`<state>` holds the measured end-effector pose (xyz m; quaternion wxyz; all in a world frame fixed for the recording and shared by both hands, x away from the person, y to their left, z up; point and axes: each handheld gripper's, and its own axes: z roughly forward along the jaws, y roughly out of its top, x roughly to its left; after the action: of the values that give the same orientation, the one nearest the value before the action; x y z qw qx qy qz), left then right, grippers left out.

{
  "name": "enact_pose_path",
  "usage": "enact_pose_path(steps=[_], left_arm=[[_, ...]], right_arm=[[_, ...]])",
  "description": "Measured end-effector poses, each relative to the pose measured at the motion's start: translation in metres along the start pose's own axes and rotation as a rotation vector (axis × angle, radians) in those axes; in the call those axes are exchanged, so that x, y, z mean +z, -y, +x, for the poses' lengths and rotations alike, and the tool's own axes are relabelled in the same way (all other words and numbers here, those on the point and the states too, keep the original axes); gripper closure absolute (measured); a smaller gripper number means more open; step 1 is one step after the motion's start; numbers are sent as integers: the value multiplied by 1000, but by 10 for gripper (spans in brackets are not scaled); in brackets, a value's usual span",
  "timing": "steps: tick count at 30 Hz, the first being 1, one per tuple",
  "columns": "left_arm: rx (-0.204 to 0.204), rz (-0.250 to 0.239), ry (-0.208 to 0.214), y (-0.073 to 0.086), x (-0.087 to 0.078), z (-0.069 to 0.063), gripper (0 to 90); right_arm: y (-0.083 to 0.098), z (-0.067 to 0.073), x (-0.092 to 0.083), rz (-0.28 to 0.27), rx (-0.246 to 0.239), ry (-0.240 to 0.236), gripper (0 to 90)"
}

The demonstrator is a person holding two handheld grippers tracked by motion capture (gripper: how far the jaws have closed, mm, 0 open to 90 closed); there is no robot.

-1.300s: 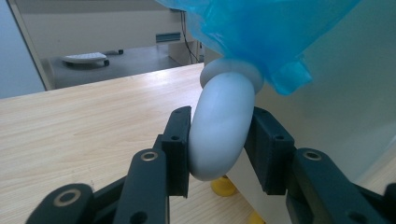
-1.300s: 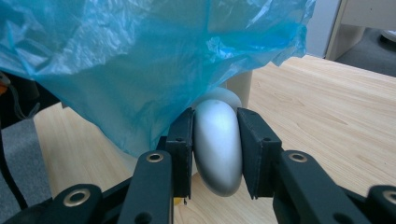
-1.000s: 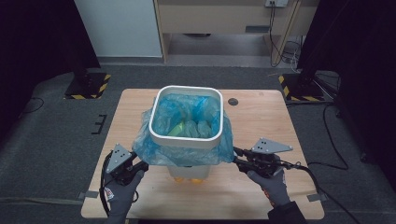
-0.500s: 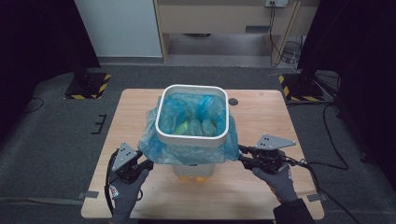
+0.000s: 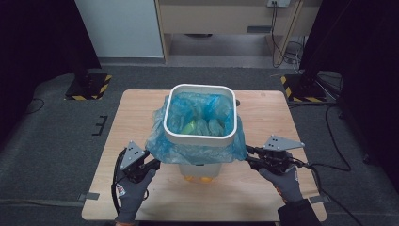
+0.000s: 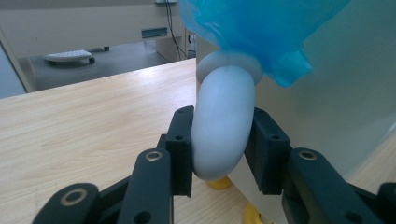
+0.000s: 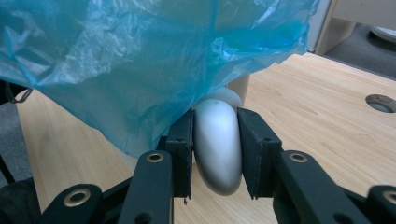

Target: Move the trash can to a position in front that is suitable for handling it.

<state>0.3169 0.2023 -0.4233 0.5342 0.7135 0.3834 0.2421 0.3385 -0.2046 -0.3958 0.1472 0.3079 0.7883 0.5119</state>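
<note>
A: Item one: white bin (image 5: 199, 137) with blue liner (image 5: 162, 141) stands mid-table (image 5: 263, 197), between your grippers. It blocks any crossing there.

B: And around it?

A: Bare wood toward the left edge, right edge and near edge; you have room there. Far right corner: a small round hole (image 7: 382, 102). The liner skirt overhangs both handles, crowding your jaws from above.

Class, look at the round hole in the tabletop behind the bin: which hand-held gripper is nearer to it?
Right. The right hand-held gripper clamps the bin by the handle on the hole's side; the left hand-held gripper clamps the opposite handle, across the bin.
</note>
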Motion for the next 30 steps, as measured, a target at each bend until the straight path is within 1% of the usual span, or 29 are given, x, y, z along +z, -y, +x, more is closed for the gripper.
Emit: enact_pose_path(steps=[9,17,20,23,30], left_arm=[[6,4,9,-3,9,-2,644],[5,7,19,-6,18,0,639],[4,6,23,-7,20,1,636],[3,4,30,-7,21,1,637],[7,3,36,-7,22,0,639]], right_arm=[[2,2,-7,6,-3,29,679],[5,4,-13,3,-1,36,680],[5,5,-15,3,7,39,680],[9,3,-16,-9,31,31,680],[10,2,-17,-10,37,42,680]])
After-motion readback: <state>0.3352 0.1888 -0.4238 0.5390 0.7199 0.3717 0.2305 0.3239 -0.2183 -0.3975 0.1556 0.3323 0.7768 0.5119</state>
